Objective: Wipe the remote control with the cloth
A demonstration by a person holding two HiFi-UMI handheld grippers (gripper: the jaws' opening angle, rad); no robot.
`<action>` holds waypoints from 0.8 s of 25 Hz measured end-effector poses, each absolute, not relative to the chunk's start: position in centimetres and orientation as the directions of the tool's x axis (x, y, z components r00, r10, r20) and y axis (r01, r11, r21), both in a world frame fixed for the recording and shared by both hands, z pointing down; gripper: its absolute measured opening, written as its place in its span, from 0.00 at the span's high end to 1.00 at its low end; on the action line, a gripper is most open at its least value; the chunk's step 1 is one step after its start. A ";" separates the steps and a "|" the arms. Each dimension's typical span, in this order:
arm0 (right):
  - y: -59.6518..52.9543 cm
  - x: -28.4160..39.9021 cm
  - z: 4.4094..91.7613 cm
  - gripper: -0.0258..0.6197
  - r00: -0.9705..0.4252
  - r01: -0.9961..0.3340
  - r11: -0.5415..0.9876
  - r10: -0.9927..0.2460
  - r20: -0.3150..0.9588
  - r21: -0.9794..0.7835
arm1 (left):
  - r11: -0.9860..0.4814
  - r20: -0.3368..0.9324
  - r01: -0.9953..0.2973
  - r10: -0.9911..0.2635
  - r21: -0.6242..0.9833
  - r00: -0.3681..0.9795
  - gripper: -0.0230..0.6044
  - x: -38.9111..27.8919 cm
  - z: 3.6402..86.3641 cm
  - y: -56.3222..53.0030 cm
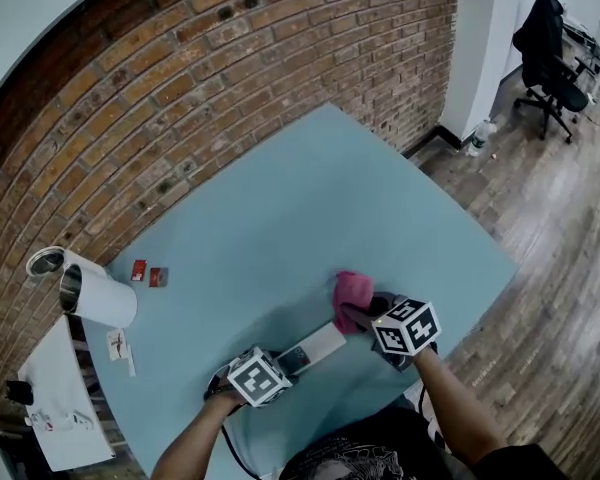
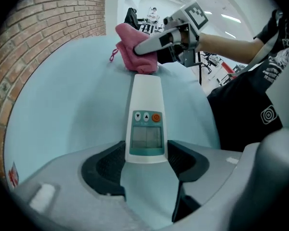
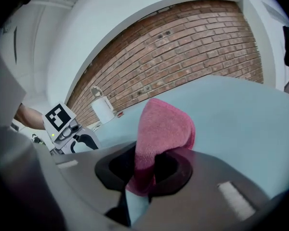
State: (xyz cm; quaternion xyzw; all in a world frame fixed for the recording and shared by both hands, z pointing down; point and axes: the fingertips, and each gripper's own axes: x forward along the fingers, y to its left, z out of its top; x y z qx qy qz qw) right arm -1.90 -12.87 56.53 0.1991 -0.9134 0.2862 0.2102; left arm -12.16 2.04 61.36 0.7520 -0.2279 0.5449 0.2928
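A white remote control (image 1: 315, 348) with a small screen and an orange button lies on the light blue table (image 1: 280, 218). My left gripper (image 1: 285, 363) points steeply down, and its dark pads press both sides of the remote's near end (image 2: 145, 143). My right gripper (image 1: 355, 313) is shut on a pink cloth (image 1: 352, 290), which bulges out beyond its jaws (image 3: 161, 129). In the left gripper view the cloth (image 2: 135, 52) rests at the remote's far end, with the right gripper (image 2: 149, 44) just behind it.
A white cylinder (image 1: 98, 295) and a metal cup (image 1: 45, 261) stand at the table's left edge, with two small red items (image 1: 148, 275) nearby. A brick wall (image 1: 230, 68) borders the far side. An office chair (image 1: 550, 58) stands on the wooden floor at the right.
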 end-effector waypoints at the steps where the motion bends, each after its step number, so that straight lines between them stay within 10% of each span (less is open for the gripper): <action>1: -12.8 -1.4 56.4 0.86 -0.829 -0.502 0.741 -0.267 0.492 -0.445 | -0.713 0.947 -0.668 -0.015 0.214 0.320 0.53 -12.1 61.2 2.1; 20: -11.6 0.9 55.7 0.86 -0.771 -0.636 0.556 -0.483 0.416 -0.534 | -0.154 0.497 -0.511 -0.121 0.846 0.859 0.53 -9.0 58.7 4.0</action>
